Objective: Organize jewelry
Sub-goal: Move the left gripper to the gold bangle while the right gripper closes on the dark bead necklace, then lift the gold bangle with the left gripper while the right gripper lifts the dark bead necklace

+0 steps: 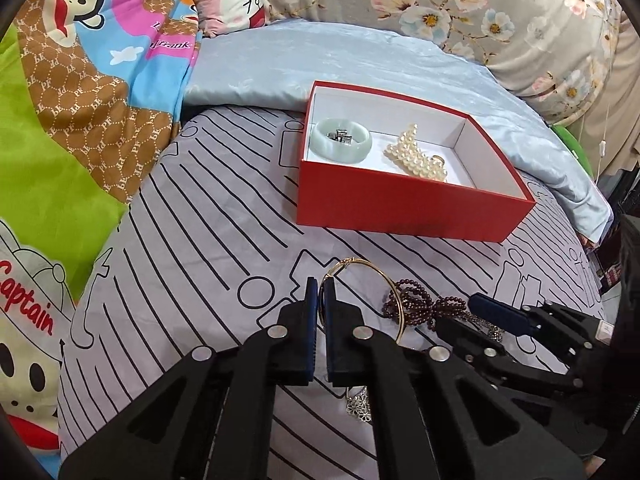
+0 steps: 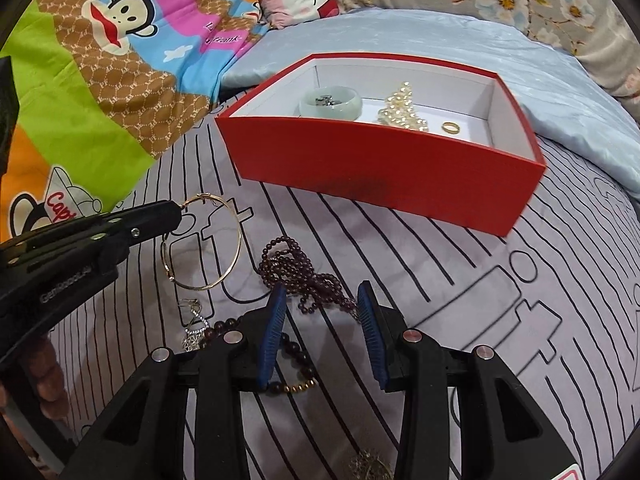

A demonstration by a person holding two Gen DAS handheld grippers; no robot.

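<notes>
Jewelry still to be sorted lies on the striped bedsheet (image 2: 440,264) on the near side of the red box (image 2: 384,168); the left gripper (image 1: 321,292) is clenched on the rim of the thin gold bangle (image 2: 224,240), pinching it near the clasp, the rest of the hoop hanging or resting just above the sheet; the right gripper (image 2: 322,300) stands released, jaws apart over the dark garnet-coloured bead strand (image 2: 304,276), gripping nothing. Inside the box sit a pale jade bangle (image 2: 331,103) with small silver pieces (image 1: 340,136) in its middle, a heap of pearls (image 2: 402,110) beside it, and a gold ring (image 2: 451,127) beyond the pearls; a silver flower pendant on a chain (image 1: 358,402) lies nearest the camera, farthest from the box.

The step in hand looks like carrying the gold bangle into the box; done well, it means keeping the pinch firm on so thin a wire, lifting clear of the bead strand so the hoop does not snag it, clearing the near wall, and letting go over the bare floor of the box rather than on the pearls.

Readable writing: "GenRobot.AI" on the left gripper's body; "Captain" on the monkey-print quilt (image 1: 60,128); "Frank" partly legible on the same quilt farther behind the box.
</notes>
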